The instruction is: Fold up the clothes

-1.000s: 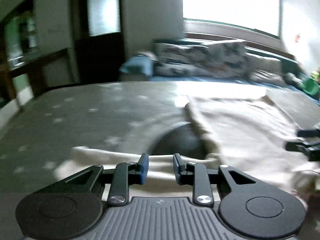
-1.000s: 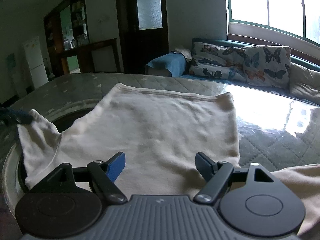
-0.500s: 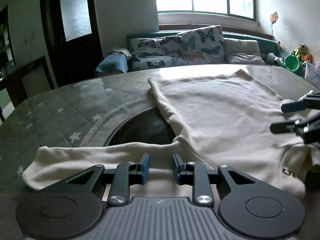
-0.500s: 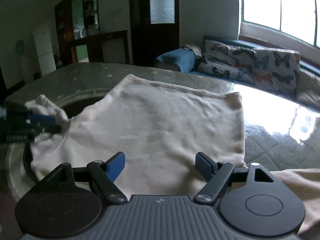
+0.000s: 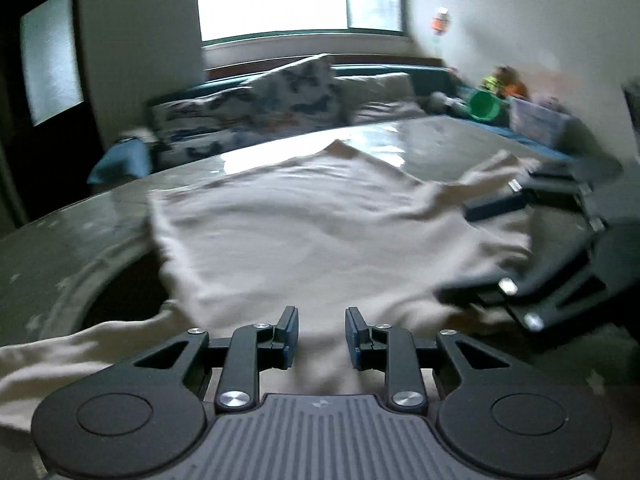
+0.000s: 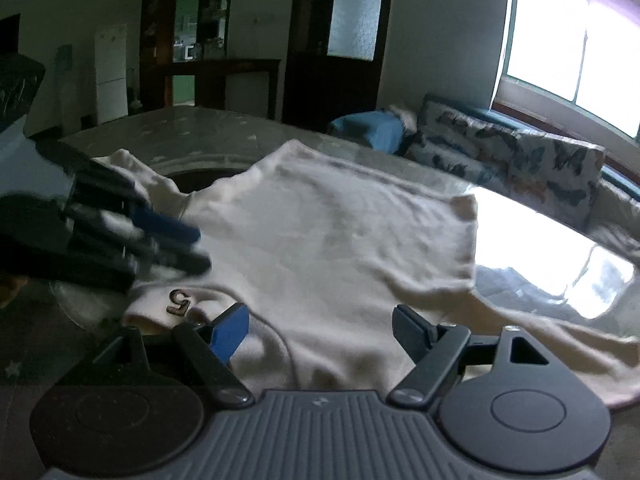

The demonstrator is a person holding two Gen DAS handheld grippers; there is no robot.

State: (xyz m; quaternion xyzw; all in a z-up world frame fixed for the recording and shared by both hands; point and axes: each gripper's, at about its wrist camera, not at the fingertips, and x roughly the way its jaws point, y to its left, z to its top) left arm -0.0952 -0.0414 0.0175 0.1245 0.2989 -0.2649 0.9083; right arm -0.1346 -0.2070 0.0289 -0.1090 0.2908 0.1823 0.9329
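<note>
A cream sweater (image 5: pixel 320 220) (image 6: pixel 340 240) lies spread on the grey star-quilted table (image 5: pixel 440 140) (image 6: pixel 180 128). My left gripper (image 5: pixel 322 320) (image 6: pixel 200 250) stands narrow, with sleeve cloth (image 6: pixel 128 168) between its blue pads; the rest of that sleeve (image 5: pixel 80 348) trails off to its left. My right gripper (image 6: pixel 320 316) (image 5: pixel 456 252) stands wide open just above the neck end of the sweater, beside a label reading "5" (image 6: pixel 178 306). Nothing is pinched in it. The other sleeve (image 5: pixel 492 168) lies by its upper finger. The two grippers are close together.
A dark round patch (image 5: pixel 120 304) (image 6: pixel 200 180) shows in the table beside the sweater. A sofa with butterfly cushions (image 5: pixel 260 108) (image 6: pixel 520 160) runs behind the table. A green bucket (image 5: pixel 484 106) and a plastic box (image 5: pixel 536 124) stand at the far right. A white fridge (image 6: pixel 110 72) stands far left.
My left gripper has swung in from the table's left edge toward the sweater's body, and the sleeve came with it. It now sits close to the right gripper. The right gripper stayed open.
</note>
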